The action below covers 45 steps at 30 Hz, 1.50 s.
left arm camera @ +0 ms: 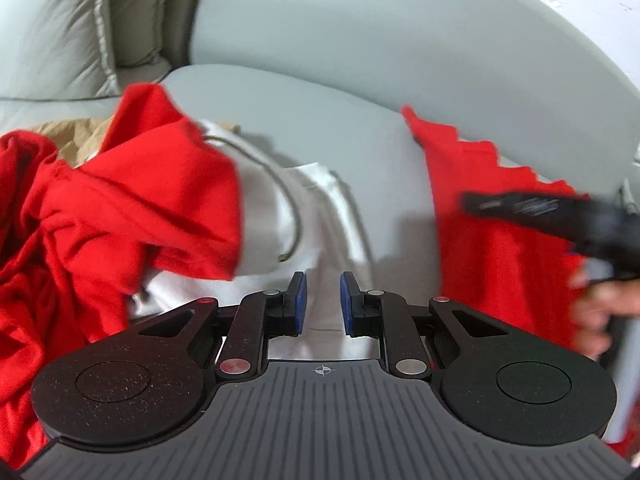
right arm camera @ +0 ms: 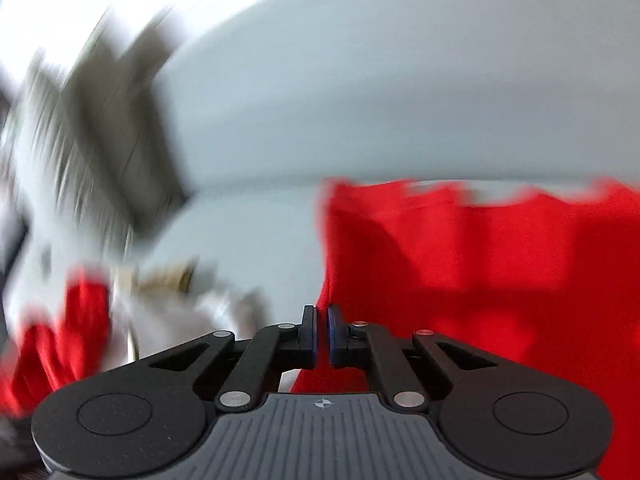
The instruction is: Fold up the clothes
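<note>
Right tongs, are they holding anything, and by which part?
Cannot tell: the right tongs are shut by the red garment's left edge, but blur hides any pinch.

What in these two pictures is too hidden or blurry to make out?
- Right wrist view: cushions and the clothes pile at left are smeared by motion.
- Left wrist view: the right gripper is blurred; its fingertips cannot be read.
- Left wrist view: the tan cloth is mostly buried under the red garment.
- Left wrist view: the white garment runs under the left gripper.
</note>
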### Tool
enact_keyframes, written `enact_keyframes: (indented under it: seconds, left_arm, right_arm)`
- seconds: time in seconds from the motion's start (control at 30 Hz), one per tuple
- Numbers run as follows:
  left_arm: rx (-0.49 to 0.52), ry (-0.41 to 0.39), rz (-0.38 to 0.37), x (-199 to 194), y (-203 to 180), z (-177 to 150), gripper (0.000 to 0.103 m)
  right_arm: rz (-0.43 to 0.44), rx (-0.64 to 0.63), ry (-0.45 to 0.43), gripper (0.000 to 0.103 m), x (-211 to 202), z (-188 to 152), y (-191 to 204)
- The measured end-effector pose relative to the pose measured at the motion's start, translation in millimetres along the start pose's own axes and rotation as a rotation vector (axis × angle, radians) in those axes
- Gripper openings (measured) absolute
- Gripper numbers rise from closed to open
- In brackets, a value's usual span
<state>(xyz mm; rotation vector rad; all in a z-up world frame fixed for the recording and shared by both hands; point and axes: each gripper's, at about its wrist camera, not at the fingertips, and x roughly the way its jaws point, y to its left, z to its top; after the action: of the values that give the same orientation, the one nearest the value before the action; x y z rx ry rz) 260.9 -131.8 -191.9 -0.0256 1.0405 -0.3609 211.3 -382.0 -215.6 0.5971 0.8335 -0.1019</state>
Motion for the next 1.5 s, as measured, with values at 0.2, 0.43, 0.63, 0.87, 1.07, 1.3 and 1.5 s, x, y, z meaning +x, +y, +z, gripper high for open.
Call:
enact_keyframes:
  seconds: [0.2, 0.43, 0.63, 0.87, 1.07, 1.3, 1.5]
  left_arm:
    - [0.094, 0.012, -0.056, 6.7, -40.5, -3.6, 0.022]
    - [0.222, -0.018, -0.158, 37.9, -98.4, 16.9, 0.023]
    - [0.175, -0.018, -0.184, 90.0, -142.5, 56.8, 0.023]
    - [0.195, -0.063, -0.228, 136.3, -173.5, 91.6, 0.023]
    - [0.275, -0.069, -0.125, 171.5, -191.1, 101.0, 0.025]
    - [0.284, -0.043, -0.096, 190.1, -195.0, 95.5, 0.024]
    - [0.316, -0.095, -0.047, 179.0, -201.9, 91.2, 0.004]
  right_arm:
    - [-0.224, 0.210, 0.130, 0.023, -16.4, -11.2, -104.7]
    - [-0.086, 0.085, 0.070, 0.034, -58.9, -28.8, -95.0]
    - [-0.012, 0.041, 0.030, 0.034, -88.1, -42.1, -93.5]
    - [0.033, 0.012, -0.030, 0.034, -118.8, -53.5, -98.2]
    - [0.007, -0.004, -0.003, 0.035, -137.5, -83.1, -112.1]
    - [-0.011, 0.094, 0.038, 0.035, -146.3, -109.0, -129.7]
    - [-0.016, 0.078, 0.026, 0.035, -158.5, -105.2, -124.4]
